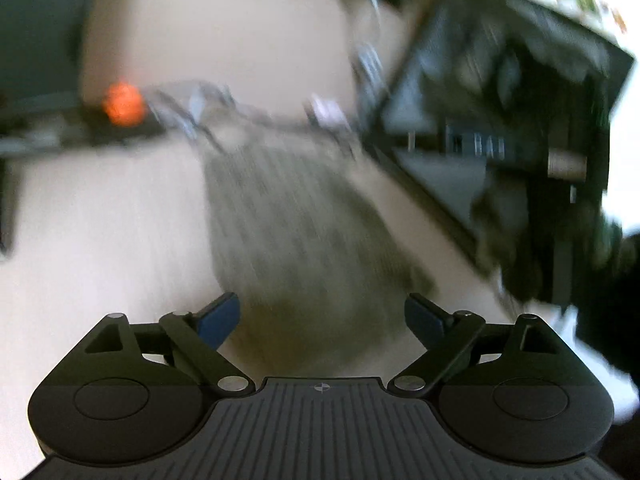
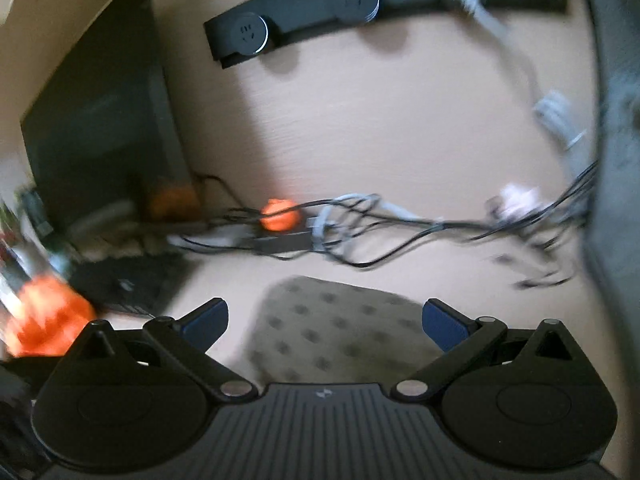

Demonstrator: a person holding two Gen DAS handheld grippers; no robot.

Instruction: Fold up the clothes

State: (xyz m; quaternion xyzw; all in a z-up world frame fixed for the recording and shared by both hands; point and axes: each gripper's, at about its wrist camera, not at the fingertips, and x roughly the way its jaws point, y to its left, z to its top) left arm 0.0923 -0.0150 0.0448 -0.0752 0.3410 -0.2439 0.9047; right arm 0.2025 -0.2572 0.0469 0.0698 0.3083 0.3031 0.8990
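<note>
A patterned olive-grey cloth [image 1: 296, 232] lies flat on the pale wooden table [image 1: 100, 232], stretching away from my left gripper [image 1: 322, 316]. That gripper hovers over the cloth's near end, open, nothing between its blue-padded fingers [image 1: 218, 320]. The left wrist view is heavily blurred. In the right wrist view the same dotted cloth [image 2: 324, 324] shows a rounded edge just ahead of my right gripper [image 2: 326, 320], which also stands open and empty above it.
A tangle of black and white cables [image 2: 360, 224] with an orange ball [image 2: 279, 216] crosses the table beyond the cloth. A black power strip [image 2: 304, 20] lies farther back. A dark monitor [image 1: 500, 120] stands to the right, another dark panel [image 2: 100, 120] to the left. Another orange thing [image 2: 44, 328] sits at left.
</note>
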